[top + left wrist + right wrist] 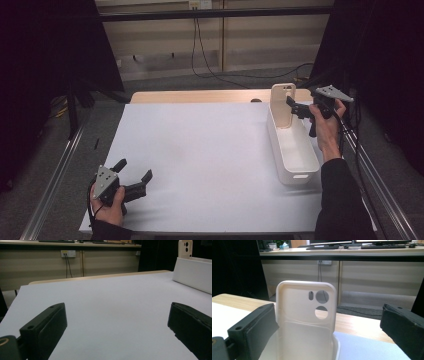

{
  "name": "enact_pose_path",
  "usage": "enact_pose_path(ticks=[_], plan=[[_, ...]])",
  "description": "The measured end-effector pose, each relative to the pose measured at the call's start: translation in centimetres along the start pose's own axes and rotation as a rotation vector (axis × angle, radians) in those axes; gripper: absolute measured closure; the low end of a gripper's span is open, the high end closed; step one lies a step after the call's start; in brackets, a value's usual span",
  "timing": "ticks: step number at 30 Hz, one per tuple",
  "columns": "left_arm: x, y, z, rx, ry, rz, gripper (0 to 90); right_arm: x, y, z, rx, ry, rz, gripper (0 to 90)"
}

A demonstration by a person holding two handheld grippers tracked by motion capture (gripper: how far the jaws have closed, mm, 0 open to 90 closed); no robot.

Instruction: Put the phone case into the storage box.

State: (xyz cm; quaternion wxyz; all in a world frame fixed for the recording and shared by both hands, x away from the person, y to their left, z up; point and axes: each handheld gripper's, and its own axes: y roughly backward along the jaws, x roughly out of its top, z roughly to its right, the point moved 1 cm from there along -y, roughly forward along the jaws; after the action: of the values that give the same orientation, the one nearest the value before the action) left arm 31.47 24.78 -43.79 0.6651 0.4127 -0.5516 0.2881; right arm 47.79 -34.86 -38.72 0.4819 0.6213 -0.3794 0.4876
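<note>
At the bin's (pixel 292 165) far end, phone case (pixel 283 105) stands upright.

- The phone case (pixel 305 322) is cream, plain, without any pattern.
- The bin (pixel 295 150) is white (a little brighter than the case).
- The table cover (pixel 200 160) is a pale grey-white sheet, plain.
- The table edge (pixel 200 96) is light wood.
- Both the left gripper (pixel 135 177) and the right gripper (pixel 295 106) are black, each with a grey plate.

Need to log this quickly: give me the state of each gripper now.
Left gripper: open, holding nothing, low over the white table cover.
Right gripper: open, jaws apart beside the phone case standing in the white bin.
</note>
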Motion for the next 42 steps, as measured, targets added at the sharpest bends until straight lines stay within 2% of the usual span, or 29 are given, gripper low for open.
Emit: enact_pose_path(ticks=[9,13,16,21,26,30,37,40,42], plan=[[0.0,0.1,0.1,-0.004,-0.015,0.009,2.3,0.1,0.6,-0.6,-0.004,-0.017,0.004,0.4],[0.1,0.3,0.3,0.010,-0.001,0.021,2.4,-0.1,0.9,-0.8,-0.010,-0.030,0.003,0.3],[0.2,0.4,0.4,0.011,-0.002,0.021,2.4,-0.2,1.4,-0.9,-0.008,-0.017,0.004,0.4],[0.3,0.4,0.8,0.009,-0.032,0.022,2.4,0.1,2.2,-1.1,-0.012,0.001,0.016,0.0],[0.3,0.4,0.8,0.017,-0.021,0.035,2.2,0.1,2.9,-1.4,-0.021,0.025,0.014,0.0],[0.4,0.4,0.8,0.020,-0.018,0.037,1.9,0.0,3.5,-1.4,-0.032,0.018,0.011,0.0],[0.5,0.4,1.5,0.014,-0.018,0.034,2.8,-0.6,4.6,-1.6,-0.012,0.021,0.014,0.0],[0.5,0.5,1.3,0.023,-0.011,0.031,3.0,-0.8,5.0,-1.6,-0.019,0.013,0.023,0.0],[0.5,0.6,1.2,0.024,0.015,0.035,3.0,-0.9,5.2,-1.7,-0.020,0.013,0.025,0.0]])
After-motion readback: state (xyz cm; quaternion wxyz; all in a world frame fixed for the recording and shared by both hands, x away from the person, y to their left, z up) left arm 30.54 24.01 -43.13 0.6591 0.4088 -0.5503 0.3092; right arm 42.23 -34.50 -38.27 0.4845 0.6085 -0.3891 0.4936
